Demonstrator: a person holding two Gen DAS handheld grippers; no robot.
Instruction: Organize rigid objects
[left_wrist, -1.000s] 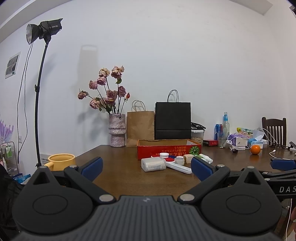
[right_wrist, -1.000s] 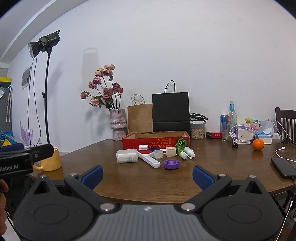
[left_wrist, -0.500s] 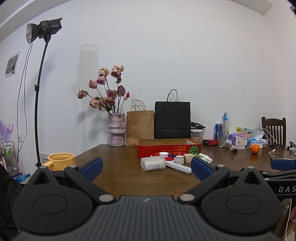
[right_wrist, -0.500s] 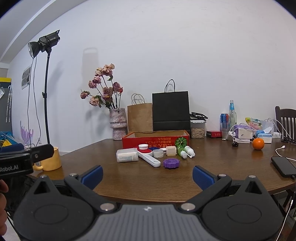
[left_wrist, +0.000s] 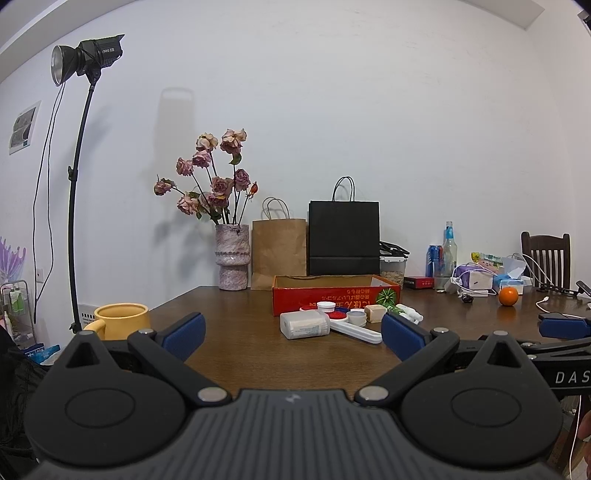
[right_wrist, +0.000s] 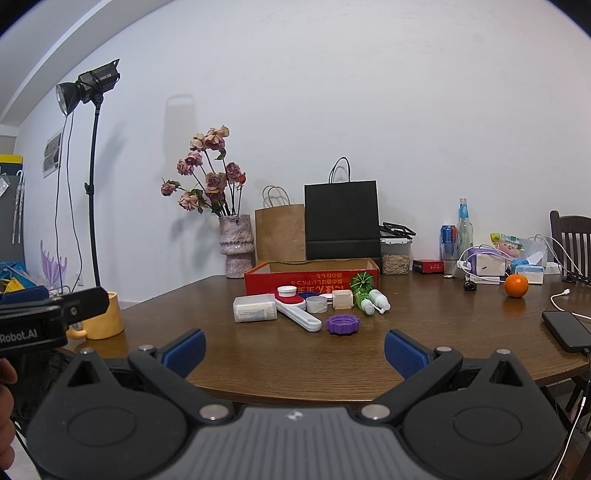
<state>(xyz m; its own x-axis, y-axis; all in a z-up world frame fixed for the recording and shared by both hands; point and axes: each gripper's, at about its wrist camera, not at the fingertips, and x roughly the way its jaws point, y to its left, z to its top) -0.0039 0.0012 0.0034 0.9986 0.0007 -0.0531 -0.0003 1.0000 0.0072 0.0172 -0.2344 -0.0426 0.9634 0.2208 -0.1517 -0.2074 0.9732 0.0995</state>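
Entry: we record almost no change over the last second, left gripper (left_wrist: 291, 332) and right gripper (right_wrist: 294, 347) both spread and empty (nothing organized yet), small items (right_wrist: 314, 306) clustered mid-desk (right_wrist: 424, 332) before the red box (right_wrist: 310, 277).

chair (right_wrist: 570, 236): cut off by the right edge
red box (left_wrist: 334, 295) inside: hidden by its front wall
phone (right_wrist: 567, 329): partly cut off

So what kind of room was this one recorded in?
Probably a home dining or living room doubling as a recording spot: a wooden table with a vase of dried roses, shopping bags and snacks, a dining chair, plus a studio light on a stand.
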